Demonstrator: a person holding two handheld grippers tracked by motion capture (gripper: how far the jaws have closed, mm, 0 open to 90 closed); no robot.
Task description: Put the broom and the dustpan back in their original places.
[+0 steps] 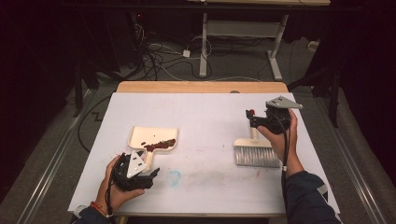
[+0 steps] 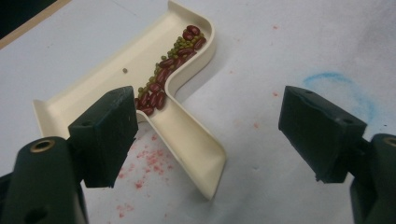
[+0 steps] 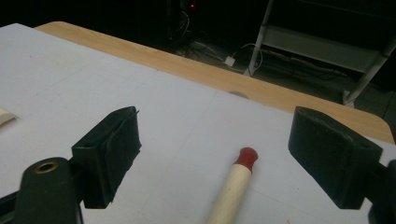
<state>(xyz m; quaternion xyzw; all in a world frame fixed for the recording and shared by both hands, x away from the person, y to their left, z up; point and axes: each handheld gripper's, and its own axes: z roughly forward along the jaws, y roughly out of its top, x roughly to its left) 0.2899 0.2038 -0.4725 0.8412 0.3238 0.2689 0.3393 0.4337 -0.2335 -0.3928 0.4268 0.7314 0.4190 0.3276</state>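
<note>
A small cream dustpan (image 1: 152, 138) lies flat on the white table (image 1: 210, 116). It is the thing to find everything else by.

Inside the dustpan there is a little heap of beans (image 2: 163, 79). Some are dark red and some are small and green. They sit in a row along the back wall of the pan, near the spot where the handle starts. One green bean lies alone out on the pan floor.

The left tongs (image 2: 201, 135) are just in front of the dustpan, on the person's side. They are let go and stand wide apart. The handle of the dustpan (image 2: 191, 144) points in between the two black jaws, but the jaws do not touch it. The person's left hand (image 1: 116, 186) holds these tongs low over the table.

Red crumbs (image 2: 144, 158) are dotted on the table beside the handle. A pale blue ring mark (image 1: 173, 177) is drawn on the table close by, a bit to the right of the handle.

Well away to the right of the dustpan lies a small brush (image 1: 256, 151). Its grey bristles point toward the person. Its pale stick with a red tip (image 3: 246, 157) points away, toward the far edge of the table.

The right tongs (image 3: 215, 154) are over that stick. They are let go too, with the jaws wide apart. The stick lies between them and they do not touch it. The person's right hand (image 1: 280, 135) holds these tongs.
</note>
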